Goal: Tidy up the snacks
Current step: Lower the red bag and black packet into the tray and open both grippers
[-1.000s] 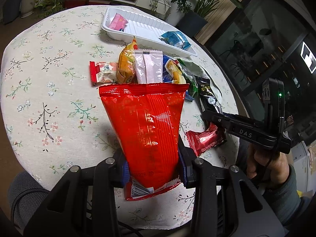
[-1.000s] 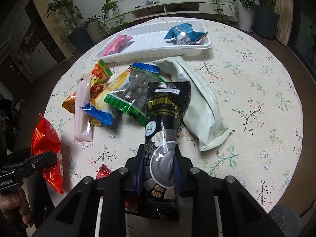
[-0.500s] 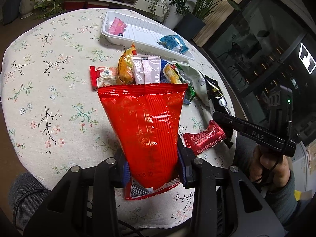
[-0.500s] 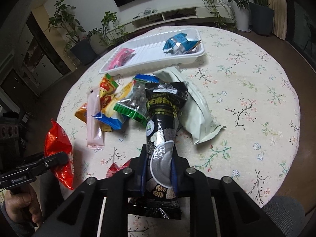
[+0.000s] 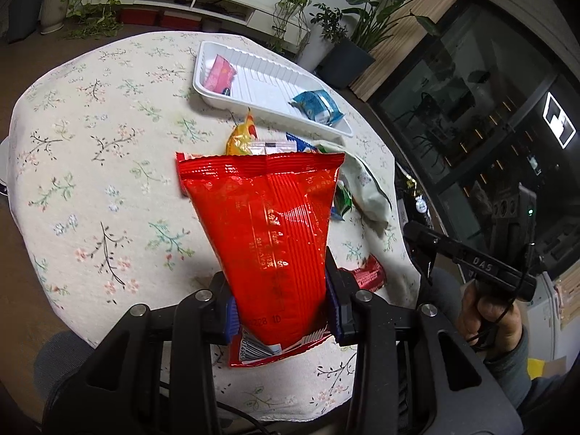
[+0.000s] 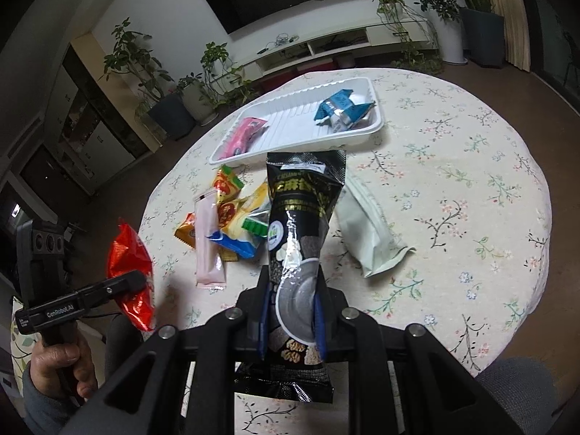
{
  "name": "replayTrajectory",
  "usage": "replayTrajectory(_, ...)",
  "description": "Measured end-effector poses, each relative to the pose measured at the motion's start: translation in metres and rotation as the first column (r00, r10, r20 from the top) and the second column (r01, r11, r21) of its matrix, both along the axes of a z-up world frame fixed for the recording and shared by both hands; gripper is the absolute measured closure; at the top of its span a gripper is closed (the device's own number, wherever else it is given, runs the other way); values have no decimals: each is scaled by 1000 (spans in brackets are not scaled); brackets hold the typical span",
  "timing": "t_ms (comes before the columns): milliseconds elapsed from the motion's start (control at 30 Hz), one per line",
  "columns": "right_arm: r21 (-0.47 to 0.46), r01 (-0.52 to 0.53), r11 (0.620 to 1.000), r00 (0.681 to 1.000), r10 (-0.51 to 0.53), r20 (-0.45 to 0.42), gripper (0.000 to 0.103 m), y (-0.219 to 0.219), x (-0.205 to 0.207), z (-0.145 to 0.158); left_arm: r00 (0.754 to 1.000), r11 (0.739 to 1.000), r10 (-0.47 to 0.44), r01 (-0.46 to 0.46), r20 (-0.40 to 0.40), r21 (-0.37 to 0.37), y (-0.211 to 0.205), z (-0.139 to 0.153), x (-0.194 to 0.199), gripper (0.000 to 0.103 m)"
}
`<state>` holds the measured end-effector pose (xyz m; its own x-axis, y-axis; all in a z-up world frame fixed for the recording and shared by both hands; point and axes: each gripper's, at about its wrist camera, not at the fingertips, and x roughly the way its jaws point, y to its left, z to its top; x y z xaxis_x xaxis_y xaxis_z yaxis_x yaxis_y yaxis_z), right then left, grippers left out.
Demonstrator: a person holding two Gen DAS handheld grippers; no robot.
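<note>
My left gripper (image 5: 279,297) is shut on a big red snack bag (image 5: 264,224), held above the near edge of the round table; the bag also shows in the right wrist view (image 6: 130,257). My right gripper (image 6: 291,311) is shut on a black snack packet (image 6: 301,224), lifted over the table. A white tray (image 6: 275,127) at the far side holds a pink packet (image 6: 243,134) and a blue packet (image 6: 340,108). A pile of loose snacks (image 6: 232,214) lies between tray and grippers.
A pale green pouch (image 6: 369,232) lies right of the pile. A small red bar (image 5: 366,275) lies near the table's front edge. The floral tablecloth (image 6: 471,188) covers the round table. Potted plants (image 6: 170,105) and a TV shelf stand beyond.
Both grippers have risen and drawn back from the table with their packets. The black packet is off the pile and the table looks farther away.
</note>
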<state>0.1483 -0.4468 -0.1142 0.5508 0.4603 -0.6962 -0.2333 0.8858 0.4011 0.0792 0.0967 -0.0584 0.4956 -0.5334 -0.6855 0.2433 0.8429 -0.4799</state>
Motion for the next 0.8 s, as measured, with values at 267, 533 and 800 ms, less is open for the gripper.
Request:
replayTrajectory(267, -3, 44, 999, 999, -44, 24, 82, -16, 5, 6, 1000, 1000, 3, -3, 29, -9, 9, 19, 16, 69)
replayTrajectory(533, -7, 95, 995, 988, -93, 124, 82, -42, 44, 54, 994, 998, -28, 23, 105, 55, 9, 72, 82, 69)
replayTrajectory(800, 31, 20, 999, 975, -27, 219, 82, -12, 141, 115, 990, 986, -89, 72, 106, 153, -24, 107, 192, 69)
